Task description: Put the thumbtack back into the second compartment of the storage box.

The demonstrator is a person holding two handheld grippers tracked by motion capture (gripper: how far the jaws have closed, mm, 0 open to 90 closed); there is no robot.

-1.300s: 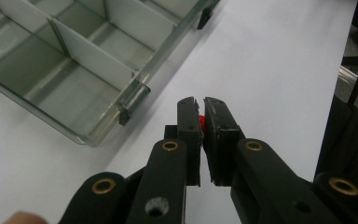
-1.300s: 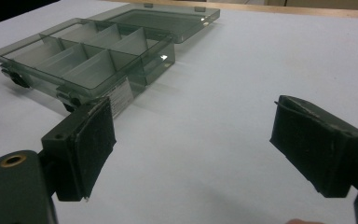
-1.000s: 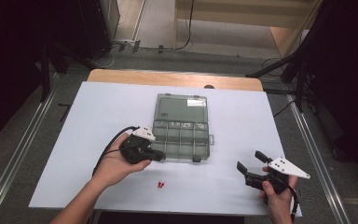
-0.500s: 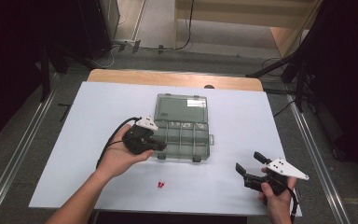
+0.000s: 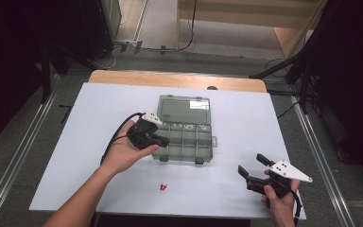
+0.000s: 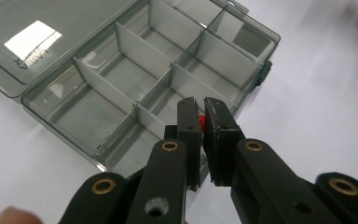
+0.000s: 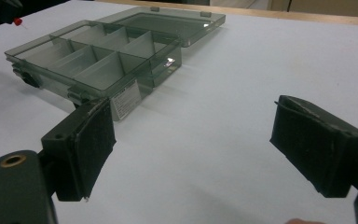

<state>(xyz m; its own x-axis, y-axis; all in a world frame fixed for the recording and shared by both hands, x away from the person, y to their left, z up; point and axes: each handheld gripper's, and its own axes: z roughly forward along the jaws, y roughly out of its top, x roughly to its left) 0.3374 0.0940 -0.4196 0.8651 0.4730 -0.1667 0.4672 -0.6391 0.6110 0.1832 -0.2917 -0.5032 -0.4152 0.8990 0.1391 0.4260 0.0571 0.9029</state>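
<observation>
Left tongs [image 6: 199, 122] clamped on red pin [image 6: 201, 122], poised over box [image 5: 185, 128] near-left compartment, likely for dropping. Right tongs [image 5: 254, 166] wide open, idle, near right on worktop [image 5: 99, 104]. Spare pin [image 5: 163, 187] nearby.

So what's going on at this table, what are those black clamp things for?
A person holds a clamp tool in each hand. The left tool is shut on a small red piece and hangs over the near compartments of an open grey organizer box. The right tool waits open above the white table, off to the box's right. More red bits lie in front of the box.
</observation>
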